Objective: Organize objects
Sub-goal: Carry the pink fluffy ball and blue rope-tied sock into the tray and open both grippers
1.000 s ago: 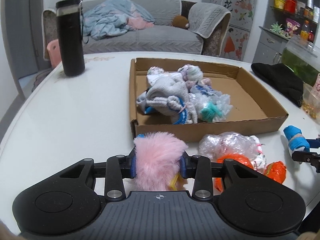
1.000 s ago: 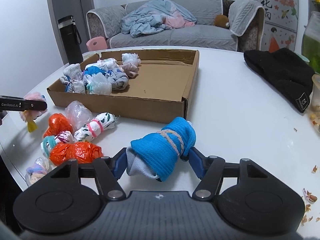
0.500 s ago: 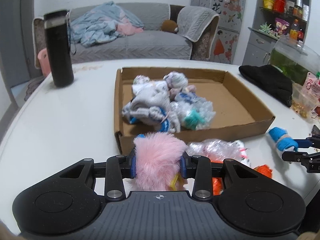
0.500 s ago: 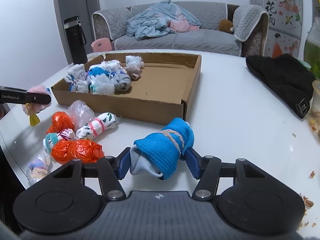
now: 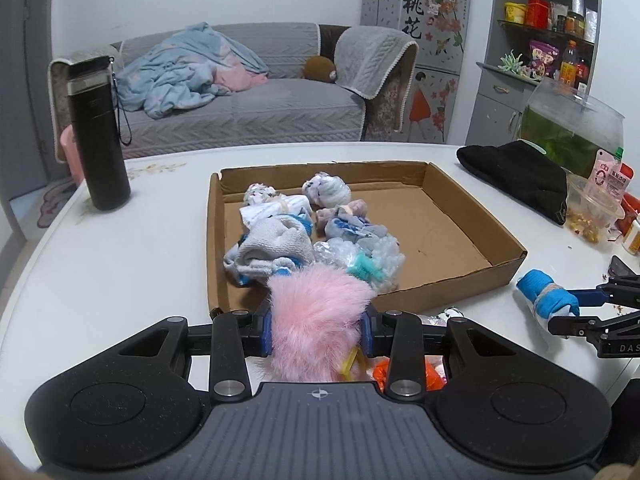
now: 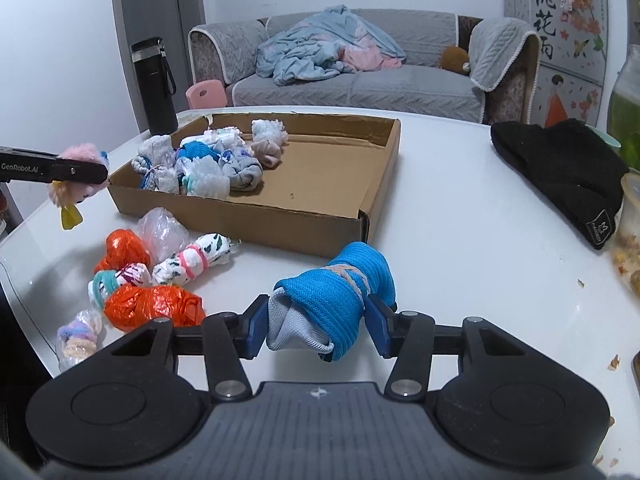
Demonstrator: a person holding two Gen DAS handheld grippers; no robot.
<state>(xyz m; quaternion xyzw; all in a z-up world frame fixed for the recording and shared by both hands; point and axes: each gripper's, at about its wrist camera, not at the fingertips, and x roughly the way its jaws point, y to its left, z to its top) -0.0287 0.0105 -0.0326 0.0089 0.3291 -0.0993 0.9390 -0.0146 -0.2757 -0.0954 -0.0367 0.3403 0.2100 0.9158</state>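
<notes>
My left gripper [image 5: 316, 326] is shut on a pink fluffy pompom [image 5: 316, 316] with a yellow tag and holds it in the air just in front of the near wall of the shallow cardboard box [image 5: 440, 284]. The box [image 6: 248, 220] holds several rolled socks and wrapped bundles [image 5: 288, 236] in its left part. My right gripper [image 6: 318, 322] is shut on a blue rolled sock [image 6: 336, 300] tied with a rubber band, held above the table right of the box's near corner. The left gripper with the pompom [image 6: 80, 176] shows at the far left of the right wrist view.
Loose bundles lie on the white table in front of the box: orange bags [image 6: 152, 306], a clear bag [image 6: 164, 234], a patterned sock roll [image 6: 192, 264], pastel hair ties [image 6: 78, 334]. A black flask [image 5: 98, 136] stands left, a black beanie [image 5: 516, 176] right, a snack tub [image 5: 592, 212] far right.
My left gripper has risen and moved forward toward the box with the pompom. My right gripper has lifted slightly with the blue sock.
</notes>
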